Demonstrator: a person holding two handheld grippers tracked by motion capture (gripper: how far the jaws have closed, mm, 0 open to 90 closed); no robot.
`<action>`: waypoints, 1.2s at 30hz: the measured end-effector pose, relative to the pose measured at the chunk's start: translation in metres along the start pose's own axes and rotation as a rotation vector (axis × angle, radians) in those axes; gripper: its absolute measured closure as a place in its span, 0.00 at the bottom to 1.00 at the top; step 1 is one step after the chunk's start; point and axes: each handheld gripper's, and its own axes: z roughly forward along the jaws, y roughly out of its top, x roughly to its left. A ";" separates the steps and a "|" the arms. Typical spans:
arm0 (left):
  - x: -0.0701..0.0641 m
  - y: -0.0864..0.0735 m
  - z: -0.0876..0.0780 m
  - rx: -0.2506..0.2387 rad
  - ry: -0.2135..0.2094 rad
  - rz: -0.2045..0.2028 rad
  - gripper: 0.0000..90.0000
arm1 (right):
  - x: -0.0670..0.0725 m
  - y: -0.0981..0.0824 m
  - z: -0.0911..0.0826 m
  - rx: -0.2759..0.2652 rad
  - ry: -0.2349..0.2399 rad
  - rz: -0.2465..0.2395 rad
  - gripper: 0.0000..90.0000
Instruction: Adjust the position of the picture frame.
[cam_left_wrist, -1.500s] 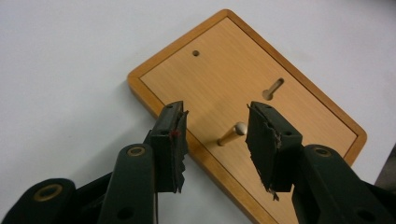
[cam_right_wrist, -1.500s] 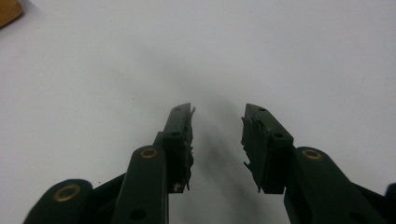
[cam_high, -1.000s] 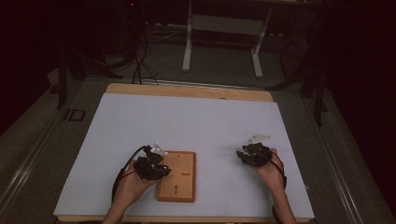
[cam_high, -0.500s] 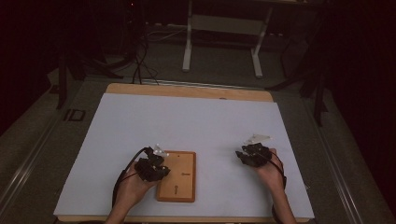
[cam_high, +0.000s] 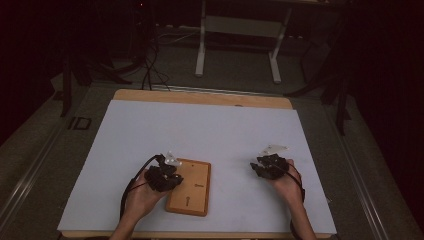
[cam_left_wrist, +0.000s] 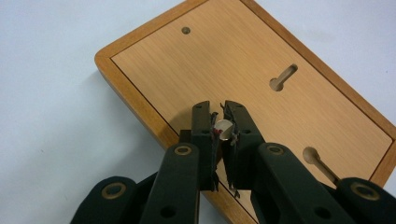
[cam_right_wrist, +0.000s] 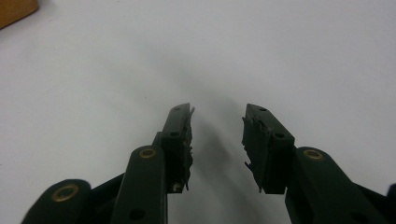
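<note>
Left gripper (cam_left_wrist: 223, 122) over wooden board (cam_left_wrist: 261, 60), jaws just closed onto small silver disc (cam_left_wrist: 223, 129), ready for lifting; right gripper (cam_right_wrist: 217, 122) right of board, half-open, empty.

A small silvery disc (cam_left_wrist: 223, 129) stands on edge, pinched just above the flat wooden board (cam_left_wrist: 243, 60).

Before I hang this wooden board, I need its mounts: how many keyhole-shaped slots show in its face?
2. One keyhole slot lies toward the far side of the rectangular light-wood board; the other keyhole slot sits nearer, beside the gripper arm. More could be hidden under the gripper.
</note>
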 end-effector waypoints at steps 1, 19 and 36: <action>0.000 0.001 0.000 -0.004 0.000 0.002 0.93 | 0.001 0.000 0.000 0.001 0.002 -0.001 0.68; -0.012 0.028 0.003 -0.056 0.000 0.103 0.93 | 0.009 0.007 0.004 -0.062 0.095 0.024 0.79; -0.024 0.055 0.015 -0.075 -0.051 0.203 0.93 | 0.031 0.026 0.012 -0.105 0.120 -0.019 1.00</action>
